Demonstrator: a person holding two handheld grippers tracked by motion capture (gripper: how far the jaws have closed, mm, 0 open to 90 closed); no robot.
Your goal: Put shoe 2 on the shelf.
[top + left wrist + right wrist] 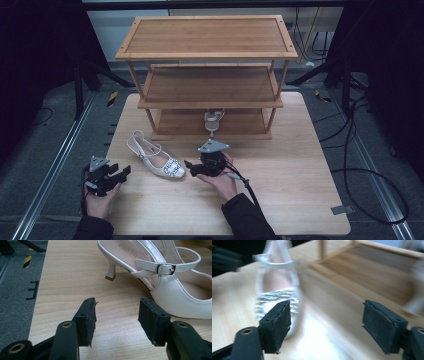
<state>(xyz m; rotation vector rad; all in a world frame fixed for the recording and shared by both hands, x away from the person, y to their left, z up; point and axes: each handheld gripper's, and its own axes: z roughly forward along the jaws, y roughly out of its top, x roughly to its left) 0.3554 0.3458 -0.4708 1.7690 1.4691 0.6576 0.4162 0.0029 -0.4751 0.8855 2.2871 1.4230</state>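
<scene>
Beside right gripper (189,167), white shoe (156,156), seemingly apart

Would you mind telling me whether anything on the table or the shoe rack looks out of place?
The pair is split: one white shoe lies on the table, angled, while its mate stands on the rack's bottom shelf. Nothing looks damaged.

The left gripper (116,312) hangs low over the tabletop (72,277) near its edge, jaws apart and empty, a white shoe (175,292) just beyond.
</scene>
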